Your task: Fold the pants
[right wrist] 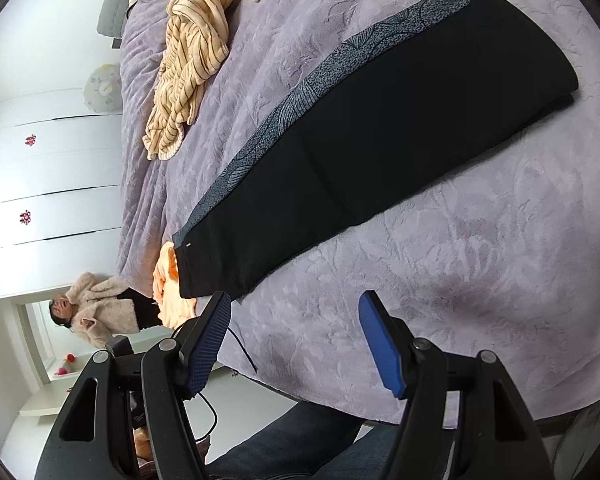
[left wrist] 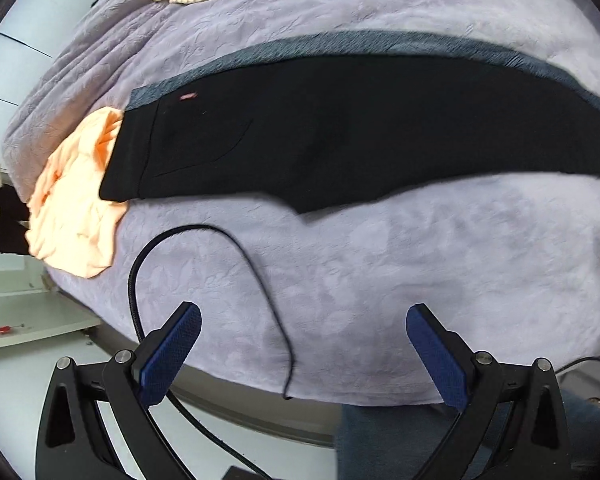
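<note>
Pants [left wrist: 340, 128]: black, flat across the middle of the frame, on lilac bed [left wrist: 420, 280].
Left gripper [left wrist: 303, 320]: wide open, holds nothing.
Right gripper [right wrist: 296, 312]: wide open, empty, near waistband.

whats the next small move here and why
Probably reach the left gripper forward to the waistband end of the black pants. Both it and the right gripper are open and empty, short of the pants, which lie flat, full length, on the purple blanket.

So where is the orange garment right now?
The orange garment lies bunched at the left edge of the purple bedspread in the left wrist view, partly tucked under the waistband end of the black pants.
</note>
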